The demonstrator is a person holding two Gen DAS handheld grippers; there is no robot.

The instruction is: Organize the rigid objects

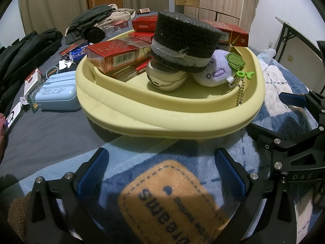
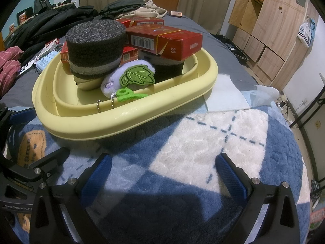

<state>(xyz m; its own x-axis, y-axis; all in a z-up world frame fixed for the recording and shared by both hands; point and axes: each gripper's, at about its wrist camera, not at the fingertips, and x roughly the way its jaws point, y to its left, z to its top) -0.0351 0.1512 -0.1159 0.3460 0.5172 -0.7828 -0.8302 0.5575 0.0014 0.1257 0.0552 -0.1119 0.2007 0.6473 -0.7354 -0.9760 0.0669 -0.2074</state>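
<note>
Round foam cylinder [image 1: 183, 40] atop smooth yellow tub [image 1: 162, 118]

A pale yellow basin [image 1: 162, 120] holds red boxes [image 1: 113, 56], a black-and-grey-striped foam cylinder [image 1: 182, 40] and a lilac plush keychain [image 1: 215, 71] on a blue-and-white checked blanket [image 2: 203, 142].

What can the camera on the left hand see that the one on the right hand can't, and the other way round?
Only the left wrist view shows the pale blue case beside the basin clearly, and the tan blanket patch. Only the right wrist view shows the white cloth and the wooden cabinets. Both show the yellow basin with the dark foam cylinder, red boxes and leaf plush, and an open hand-held gripper.
</note>
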